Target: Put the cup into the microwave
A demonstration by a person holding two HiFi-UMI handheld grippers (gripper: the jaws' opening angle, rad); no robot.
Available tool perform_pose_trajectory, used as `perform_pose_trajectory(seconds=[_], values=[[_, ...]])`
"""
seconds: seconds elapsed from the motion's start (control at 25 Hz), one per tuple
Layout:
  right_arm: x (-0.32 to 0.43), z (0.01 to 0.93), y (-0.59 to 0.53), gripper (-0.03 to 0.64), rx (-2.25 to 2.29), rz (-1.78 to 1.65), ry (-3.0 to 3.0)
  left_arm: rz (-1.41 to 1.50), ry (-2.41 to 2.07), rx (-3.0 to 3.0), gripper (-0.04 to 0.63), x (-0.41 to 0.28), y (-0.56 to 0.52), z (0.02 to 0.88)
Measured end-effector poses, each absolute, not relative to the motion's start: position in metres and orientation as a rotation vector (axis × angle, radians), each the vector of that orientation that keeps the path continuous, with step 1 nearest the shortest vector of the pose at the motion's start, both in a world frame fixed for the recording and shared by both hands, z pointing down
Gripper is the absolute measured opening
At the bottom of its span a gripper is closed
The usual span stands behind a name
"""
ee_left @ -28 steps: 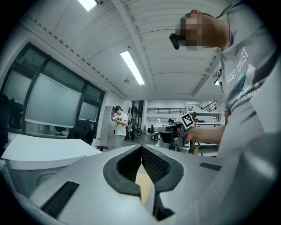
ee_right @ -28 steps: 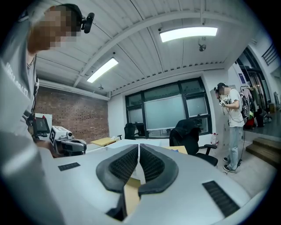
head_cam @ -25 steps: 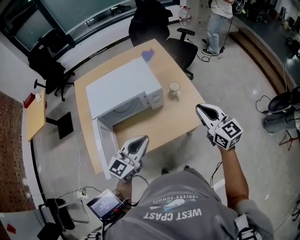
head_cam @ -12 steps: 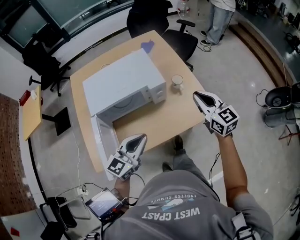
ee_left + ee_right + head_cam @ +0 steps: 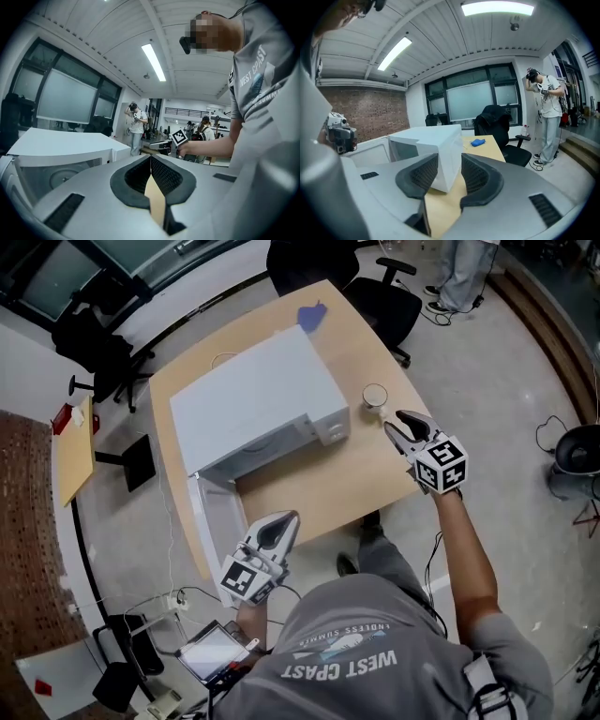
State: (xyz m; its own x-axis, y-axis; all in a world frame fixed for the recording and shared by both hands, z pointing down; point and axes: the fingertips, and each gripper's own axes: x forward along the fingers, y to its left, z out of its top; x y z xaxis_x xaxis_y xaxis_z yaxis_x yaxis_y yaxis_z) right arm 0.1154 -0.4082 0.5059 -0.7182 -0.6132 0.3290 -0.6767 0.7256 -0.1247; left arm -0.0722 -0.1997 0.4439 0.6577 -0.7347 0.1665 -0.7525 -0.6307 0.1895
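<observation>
A small white cup [image 5: 375,396] stands on the wooden table [image 5: 319,474], just right of the white microwave [image 5: 253,409]. The microwave's door [image 5: 214,521] hangs open at the front left. My right gripper [image 5: 398,426] is close to the cup on its near side. Its jaws have just been opening, and nothing is between them. In the right gripper view the right gripper [image 5: 450,161] frames the microwave [image 5: 436,140], and the cup does not show. My left gripper [image 5: 279,526] hovers off the table's near edge by the door. In the left gripper view the left gripper [image 5: 151,159] is shut and empty.
A blue object [image 5: 312,315] lies at the table's far end. A black office chair [image 5: 394,296] stands beyond the table, and a person [image 5: 464,268] stands farther back. A small side table [image 5: 73,456] is at the left. A screen device [image 5: 211,657] and cables lie on the floor.
My right gripper has moved forward and down to just short of the cup, and its jaws have parted. My left gripper has shifted slightly forward near the open door.
</observation>
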Motion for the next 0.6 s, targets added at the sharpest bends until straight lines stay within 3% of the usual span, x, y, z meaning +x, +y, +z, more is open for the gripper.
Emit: perform_pose_trajectory(seconds=[0.36, 0.6], values=[[0.121, 0.620, -0.474, 0.340, 1.043, 0.467, -2.400, 0.166, -1.265, 2.516, 0.021, -0.078, -0.227, 0.472], [0.124, 0.675, -0.499, 0.407, 1.044, 0.501, -2.293, 0.183, -1.278, 2.450, 0.021, -0.074, -0.237, 0.492]])
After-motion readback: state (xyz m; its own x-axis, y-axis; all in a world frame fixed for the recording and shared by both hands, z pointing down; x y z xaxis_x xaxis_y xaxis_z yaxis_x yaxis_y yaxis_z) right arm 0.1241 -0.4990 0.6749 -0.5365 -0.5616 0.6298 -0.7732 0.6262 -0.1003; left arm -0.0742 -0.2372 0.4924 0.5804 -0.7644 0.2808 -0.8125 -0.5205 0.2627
